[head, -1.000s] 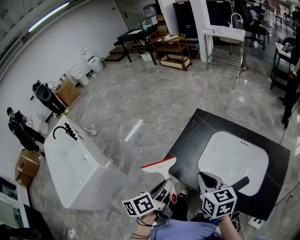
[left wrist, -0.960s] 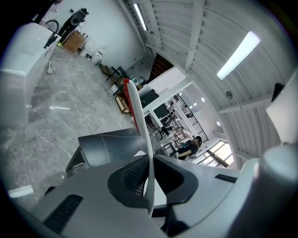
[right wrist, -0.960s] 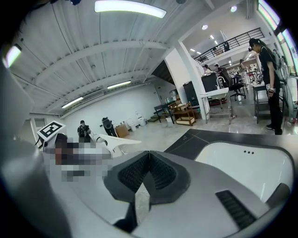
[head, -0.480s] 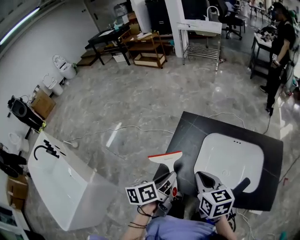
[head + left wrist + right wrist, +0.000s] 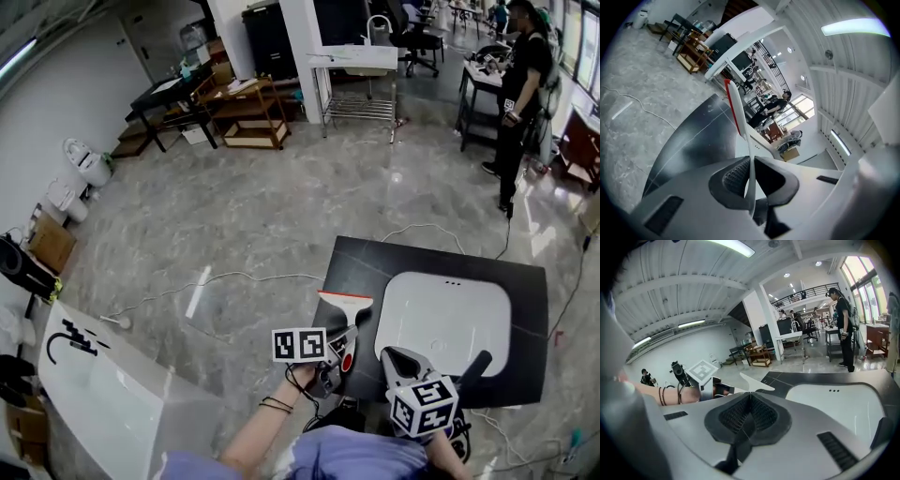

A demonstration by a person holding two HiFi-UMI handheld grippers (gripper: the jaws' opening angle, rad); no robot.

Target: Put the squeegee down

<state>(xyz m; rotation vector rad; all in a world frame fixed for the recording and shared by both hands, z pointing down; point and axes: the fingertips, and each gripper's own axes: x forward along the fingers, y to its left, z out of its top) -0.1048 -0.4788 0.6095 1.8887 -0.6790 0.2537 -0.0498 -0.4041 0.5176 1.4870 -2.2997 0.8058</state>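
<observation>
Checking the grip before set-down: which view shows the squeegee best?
The head view: the squeegee shows broadside, red-edged blade and handle. The left gripper view shows it edge-on between shut jaws; the right gripper view, only its white blade.

Grippers: you hold two, the left gripper [image 5: 349, 336] and the right gripper [image 5: 392, 353].
Squeegee [image 5: 345, 304]: one.
Counter: one black counter [image 5: 530, 309] in front of you.
Basins: two, the white basin [image 5: 445, 323] set in that counter and the freestanding basin [image 5: 112, 403] at your left.
Taps: one black tap [image 5: 70, 342], on the freestanding basin.
Toilets: two by the wall on your left, the far toilet [image 5: 89, 161] and the near toilet [image 5: 61, 199].
People close by: one standing person [image 5: 520, 84].
</observation>
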